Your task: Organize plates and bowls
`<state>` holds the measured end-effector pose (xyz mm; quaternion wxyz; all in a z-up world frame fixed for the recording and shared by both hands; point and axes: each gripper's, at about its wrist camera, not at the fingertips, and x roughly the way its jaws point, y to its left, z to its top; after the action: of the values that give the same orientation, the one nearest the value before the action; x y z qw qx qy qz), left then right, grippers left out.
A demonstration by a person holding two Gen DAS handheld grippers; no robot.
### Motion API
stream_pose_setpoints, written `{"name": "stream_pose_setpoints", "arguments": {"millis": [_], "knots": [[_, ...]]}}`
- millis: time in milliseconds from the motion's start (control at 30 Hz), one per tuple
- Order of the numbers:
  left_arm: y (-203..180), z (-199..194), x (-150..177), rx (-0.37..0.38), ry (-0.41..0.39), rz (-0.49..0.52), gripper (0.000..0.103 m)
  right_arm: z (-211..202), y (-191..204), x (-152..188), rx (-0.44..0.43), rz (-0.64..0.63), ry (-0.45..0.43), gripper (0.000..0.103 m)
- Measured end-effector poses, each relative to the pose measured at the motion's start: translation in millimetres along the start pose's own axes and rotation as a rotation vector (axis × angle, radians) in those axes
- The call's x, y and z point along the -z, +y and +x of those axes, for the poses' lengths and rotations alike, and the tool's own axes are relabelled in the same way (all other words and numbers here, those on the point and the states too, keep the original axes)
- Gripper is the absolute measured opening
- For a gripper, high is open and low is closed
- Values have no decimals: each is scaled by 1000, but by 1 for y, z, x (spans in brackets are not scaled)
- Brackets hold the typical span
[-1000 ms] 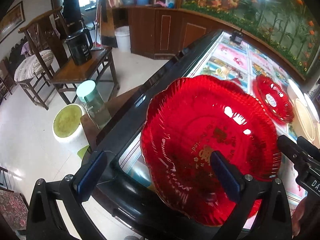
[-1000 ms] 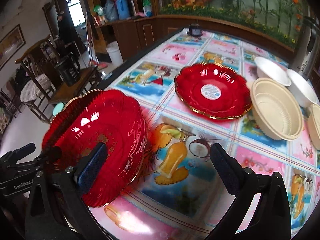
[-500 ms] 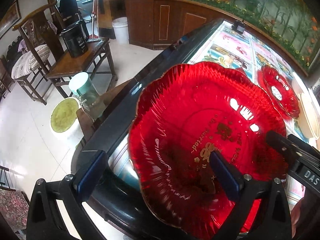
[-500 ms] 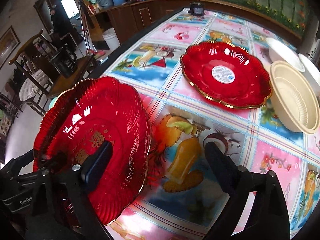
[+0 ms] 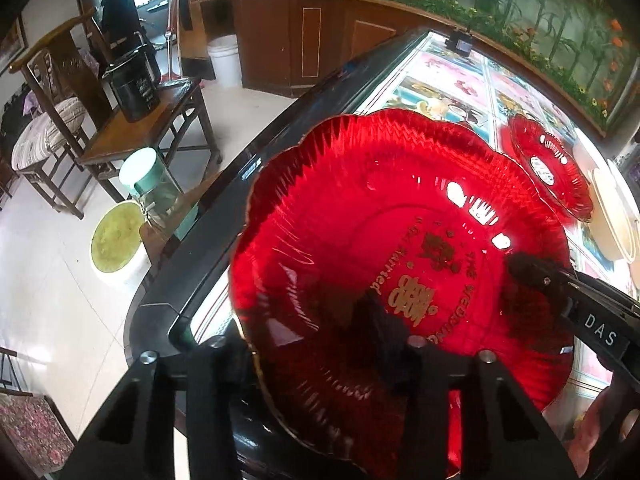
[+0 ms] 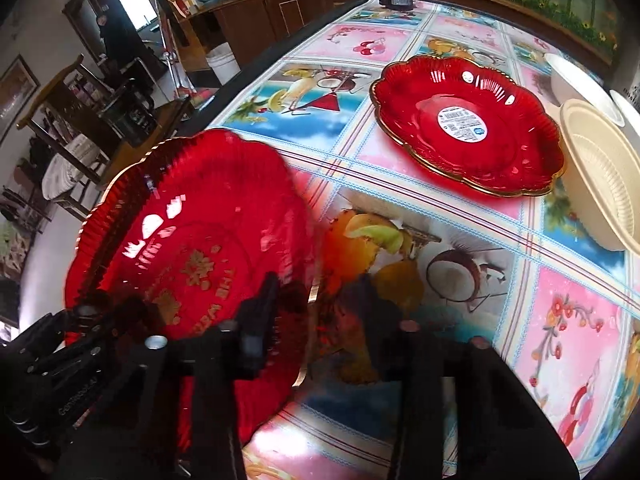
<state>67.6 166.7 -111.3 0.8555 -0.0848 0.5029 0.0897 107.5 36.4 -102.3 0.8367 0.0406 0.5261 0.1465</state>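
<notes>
Both claws have just been closing on the near red scalloped plate (image 5: 400, 240): the left gripper (image 5: 308, 344) straddles its near rim, the right gripper (image 6: 316, 308) its table-side rim, each apparently pinching it. That plate sits tilted at the table's (image 6: 460, 216) near left edge, overhanging the floor. Next, I judge, comes lifting it level and nesting it onto the second red plate (image 6: 468, 124), mid-table. Beyond, the cream bowl (image 6: 600, 176) looks empty; the labelled plate holds nothing.
</notes>
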Motion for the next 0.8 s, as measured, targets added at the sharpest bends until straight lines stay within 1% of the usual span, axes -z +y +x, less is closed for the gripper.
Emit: {"name": "stream_pose_setpoints", "arguments": {"millis": [33, 67, 100, 267, 500, 667, 800], "knots": [[0, 0, 0, 2, -1, -1, 35, 0, 0, 0, 1, 1, -1, 30], [1, 0, 0, 12, -2, -2, 33, 0, -1, 1, -4, 4, -2, 24], [1, 0, 0, 29, -1, -6, 28, 0, -1, 1, -11, 8, 0, 19], [-4, -1, 1, 28, -9, 8, 28, -1, -8, 2, -35, 34, -8, 18], [-12, -11, 3, 36, -19, 28, 24, -13, -19, 8, -52, 63, -33, 18], [-24, -24, 5, 46, -39, 53, 24, -36, -24, 10, -23, 50, -85, 18], [-35, -31, 10, 50, -47, 85, 24, -45, -35, 18, -22, 66, -90, 18]]}}
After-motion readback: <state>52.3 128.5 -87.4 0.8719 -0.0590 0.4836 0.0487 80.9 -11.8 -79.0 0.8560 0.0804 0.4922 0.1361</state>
